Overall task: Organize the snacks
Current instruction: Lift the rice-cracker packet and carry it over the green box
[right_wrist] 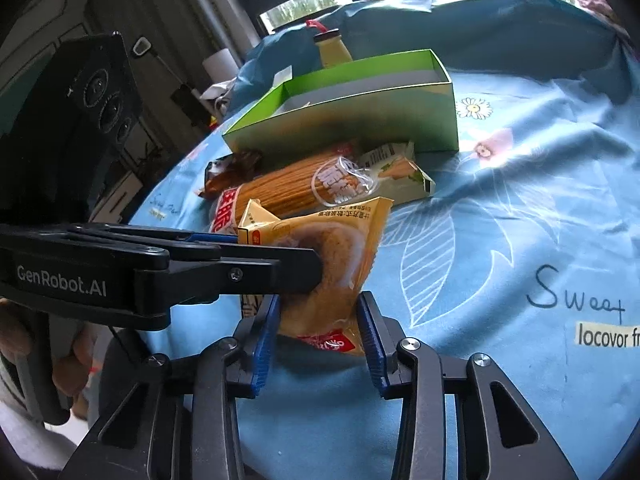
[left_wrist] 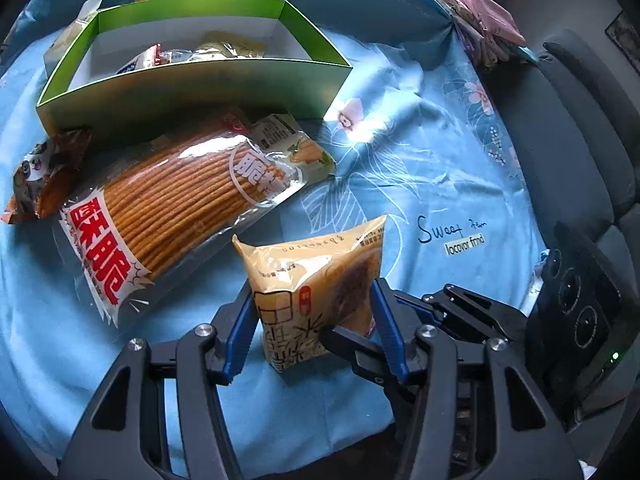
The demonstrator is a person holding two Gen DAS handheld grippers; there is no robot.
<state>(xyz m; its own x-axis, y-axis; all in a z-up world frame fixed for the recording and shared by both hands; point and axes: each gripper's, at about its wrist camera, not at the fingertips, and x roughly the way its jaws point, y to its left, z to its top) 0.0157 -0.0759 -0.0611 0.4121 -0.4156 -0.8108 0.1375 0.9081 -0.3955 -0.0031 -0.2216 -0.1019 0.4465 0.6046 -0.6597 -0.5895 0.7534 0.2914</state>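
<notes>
A yellow bread packet is held up over the blue floral cloth. My left gripper is shut on it, with a blue pad against each side. In the right wrist view the left gripper reaches in from the left and clamps the packet's upper part. My right gripper holds the packet's lower end, its pads meeting both sides. The right gripper's fingers cross the packet from the right. Behind it stands an open green box with a few snack packets inside.
A long bag of biscuit sticks lies in front of the box, with a brown panda packet at its left end. A yellow bottle stands behind the box. A dark chair is at the right.
</notes>
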